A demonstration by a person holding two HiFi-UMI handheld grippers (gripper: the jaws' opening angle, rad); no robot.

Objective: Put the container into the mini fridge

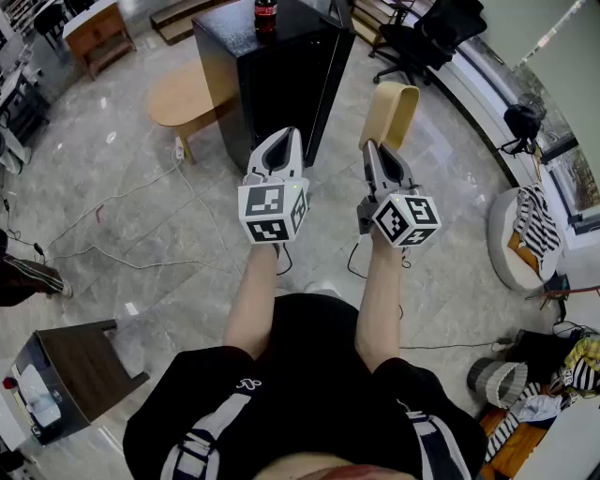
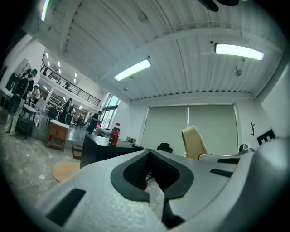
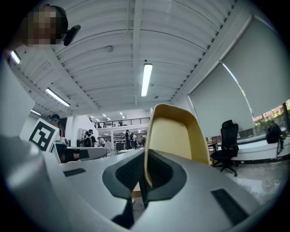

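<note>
A tan plastic container (image 1: 392,112) stands on edge above my right gripper (image 1: 375,148), which is shut on its rim. In the right gripper view the container (image 3: 174,136) fills the middle, its thin wall pinched between the dark pads (image 3: 131,174). The black mini fridge (image 1: 272,75) stands straight ahead on the floor with a cola bottle (image 1: 265,14) on top. I cannot tell whether its door is ajar. My left gripper (image 1: 281,136) is held level beside the right one, shut on nothing. The left gripper view shows the fridge (image 2: 97,152) and the bottle (image 2: 114,134) beyond the jaws.
A round wooden table (image 1: 187,94) sits left of the fridge. Behind the container at the right is a black office chair (image 1: 422,37). Cables (image 1: 122,253) trail over the marble floor at left. A small dark side table (image 1: 80,361) stands at my lower left. People stand far off.
</note>
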